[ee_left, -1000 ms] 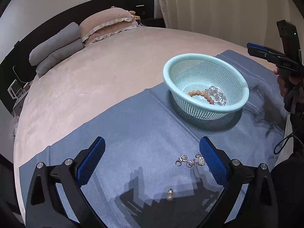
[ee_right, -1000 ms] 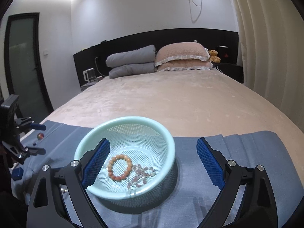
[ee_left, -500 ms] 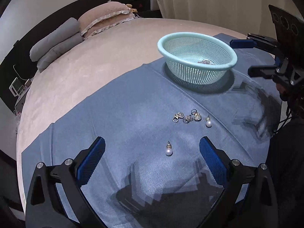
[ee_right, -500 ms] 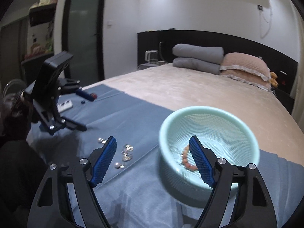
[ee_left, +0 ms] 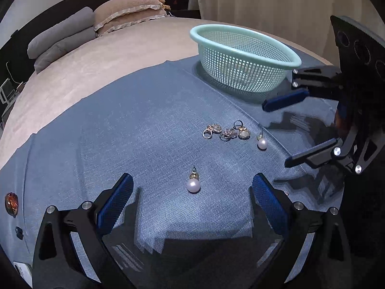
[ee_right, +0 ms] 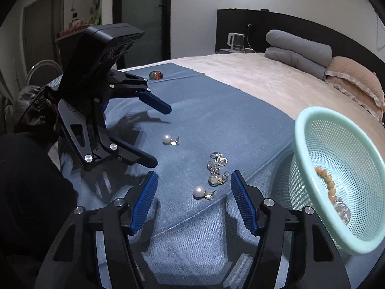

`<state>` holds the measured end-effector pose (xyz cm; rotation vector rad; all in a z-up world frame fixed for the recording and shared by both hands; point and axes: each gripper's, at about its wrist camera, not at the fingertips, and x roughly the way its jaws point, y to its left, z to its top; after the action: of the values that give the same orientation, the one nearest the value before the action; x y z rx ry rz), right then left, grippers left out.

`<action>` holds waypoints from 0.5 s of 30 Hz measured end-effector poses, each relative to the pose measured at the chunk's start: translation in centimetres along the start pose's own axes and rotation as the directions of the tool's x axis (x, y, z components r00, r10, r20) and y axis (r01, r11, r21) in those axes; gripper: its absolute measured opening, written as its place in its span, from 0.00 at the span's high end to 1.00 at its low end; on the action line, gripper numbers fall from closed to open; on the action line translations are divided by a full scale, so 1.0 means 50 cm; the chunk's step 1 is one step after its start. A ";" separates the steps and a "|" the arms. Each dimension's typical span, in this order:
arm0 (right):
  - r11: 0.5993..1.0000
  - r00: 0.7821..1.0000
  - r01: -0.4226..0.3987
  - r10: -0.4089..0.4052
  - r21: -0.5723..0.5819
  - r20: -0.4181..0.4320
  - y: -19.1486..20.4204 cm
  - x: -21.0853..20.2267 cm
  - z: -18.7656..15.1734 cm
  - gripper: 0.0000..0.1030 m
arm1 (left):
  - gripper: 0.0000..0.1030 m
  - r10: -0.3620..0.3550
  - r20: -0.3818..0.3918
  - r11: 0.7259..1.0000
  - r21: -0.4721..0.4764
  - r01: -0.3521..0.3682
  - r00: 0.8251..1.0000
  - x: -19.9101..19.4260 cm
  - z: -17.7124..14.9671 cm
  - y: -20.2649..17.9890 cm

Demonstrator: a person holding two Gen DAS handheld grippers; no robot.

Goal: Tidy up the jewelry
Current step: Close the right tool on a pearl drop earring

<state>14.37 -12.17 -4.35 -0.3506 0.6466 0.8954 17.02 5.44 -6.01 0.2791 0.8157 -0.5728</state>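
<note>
On the blue cloth, pearl earrings between both grippers' spread, empty fingers, mint basket beyond.

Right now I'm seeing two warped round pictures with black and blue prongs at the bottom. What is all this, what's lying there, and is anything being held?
Each picture comes from a fisheye camera fixed on a hand-held two-finger gripper, looking forward along its blue-padded fingers. The prongs at the bottom of the left wrist view are the left gripper; those in the right wrist view are the right gripper. Each camera also catches the other gripper from the side.

Both are open and hold nothing.

They hover over a blue cloth spread on a bed. On it lie two pearl earrings, one before the left gripper and one before the right, with a cluster of small metal pieces between them. The mint basket already holds a beaded bracelet.
</note>
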 end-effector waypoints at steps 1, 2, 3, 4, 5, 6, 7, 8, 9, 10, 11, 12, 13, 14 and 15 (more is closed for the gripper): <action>1.000 1.000 0.005 -0.005 0.003 -0.014 0.001 0.009 -0.002 0.49 | 0.06 -0.002 0.011 1.000 -0.025 0.003 1.000 0.002 0.000 0.004; 1.000 1.000 0.003 -0.002 0.008 -0.027 0.002 0.015 -0.005 0.53 | 0.06 -0.005 0.018 0.999 -0.047 0.006 1.000 0.004 0.001 0.007; 1.000 0.999 0.006 -0.005 0.012 -0.039 0.001 0.021 -0.008 0.57 | 0.07 -0.006 0.030 0.998 -0.062 0.008 1.000 0.005 0.002 0.009; 1.000 0.999 0.015 -0.015 0.011 -0.041 0.002 0.023 -0.009 0.59 | 0.09 -0.007 0.037 0.997 -0.071 0.010 0.999 0.005 0.004 0.008; 1.000 0.999 0.023 -0.022 0.012 -0.041 0.002 0.023 -0.009 0.62 | 0.17 -0.018 0.029 0.997 -0.071 0.020 0.999 0.008 0.003 0.005; 0.999 0.999 0.028 -0.027 0.016 -0.042 0.003 0.024 -0.010 0.65 | 0.30 -0.030 0.014 0.997 -0.066 0.031 0.999 0.013 0.001 0.003; 0.999 0.998 0.037 -0.036 0.022 -0.045 0.001 0.024 -0.012 0.67 | 0.36 -0.030 -0.002 0.998 -0.062 0.030 1.000 0.019 -0.001 -0.001; 0.999 0.998 0.045 -0.043 0.027 -0.053 -0.001 0.026 -0.013 0.76 | 0.40 -0.006 -0.005 0.998 -0.056 0.006 1.000 0.024 -0.004 -0.005; 0.999 0.997 0.041 -0.039 0.031 -0.062 -0.001 0.027 -0.016 0.80 | 0.46 0.000 0.004 0.999 -0.051 0.000 1.000 0.023 -0.005 -0.009; 0.999 0.997 0.042 -0.040 0.028 -0.064 0.001 0.027 -0.017 0.80 | 0.49 -0.011 0.008 0.999 -0.050 0.011 1.000 0.022 -0.007 -0.011; 0.999 0.997 0.049 -0.047 0.024 -0.064 0.004 0.026 -0.018 0.80 | 0.53 -0.014 0.008 0.999 -0.052 0.015 1.000 0.020 -0.007 -0.012; 0.998 0.996 0.054 -0.052 0.022 -0.065 0.005 0.026 -0.019 0.80 | 0.56 -0.013 0.005 0.999 -0.051 0.014 1.000 0.020 -0.008 -0.014; 0.998 0.996 0.057 -0.055 0.024 -0.064 0.006 0.025 -0.020 0.80 | 0.58 -0.014 0.002 0.999 -0.048 0.015 1.000 0.020 -0.009 -0.015; 0.998 0.997 0.054 -0.052 0.033 -0.061 0.008 0.022 -0.023 0.80 | 0.61 -0.015 0.000 0.999 -0.047 0.015 1.000 0.019 -0.010 -0.017; 0.998 0.997 0.049 -0.046 0.043 -0.059 0.003 0.021 -0.023 0.80 | 0.63 -0.014 -0.003 0.999 -0.047 0.014 1.000 0.019 -0.011 -0.018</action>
<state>14.32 -12.04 -5.91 -0.3516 0.7077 0.8267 16.68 4.59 -7.08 0.2311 0.8334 -0.5652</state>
